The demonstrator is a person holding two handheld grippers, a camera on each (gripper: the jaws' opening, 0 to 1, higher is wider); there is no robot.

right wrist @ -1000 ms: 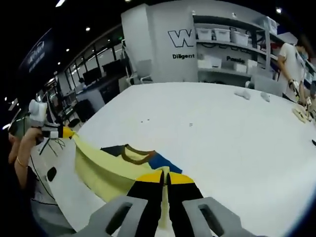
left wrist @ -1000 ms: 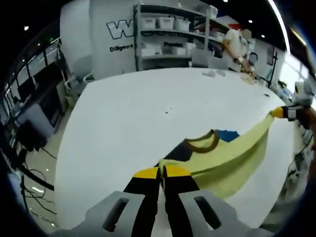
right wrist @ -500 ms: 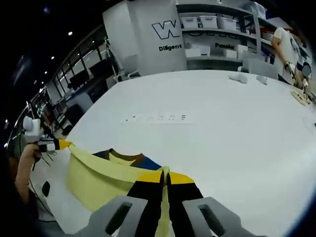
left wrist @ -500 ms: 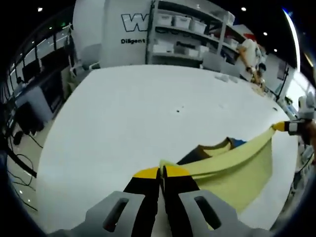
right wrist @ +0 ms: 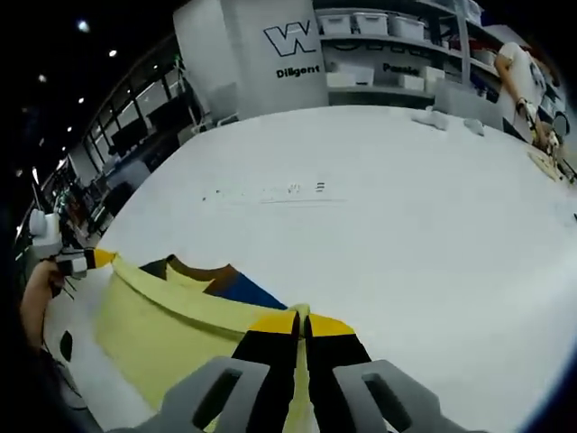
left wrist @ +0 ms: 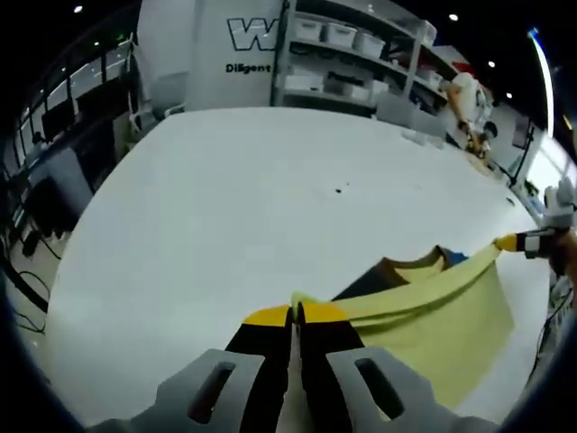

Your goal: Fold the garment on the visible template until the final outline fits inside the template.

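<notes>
White table (left wrist: 225, 207), one yellow garment (left wrist: 433, 316) lying on it.
Two grippers, left gripper (left wrist: 295, 313) and right gripper (right wrist: 300, 318), each apparently clamped on a garment corner, stretching its edge taut between them.

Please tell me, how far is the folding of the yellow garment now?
Done: both tools grip the garment's yellow edge, left tool, right tool. In hand: the yellow garment hangs stretched between them above the white table, brown collar showing. Left: laying it down and folding it; no template outline is visible here.
</notes>
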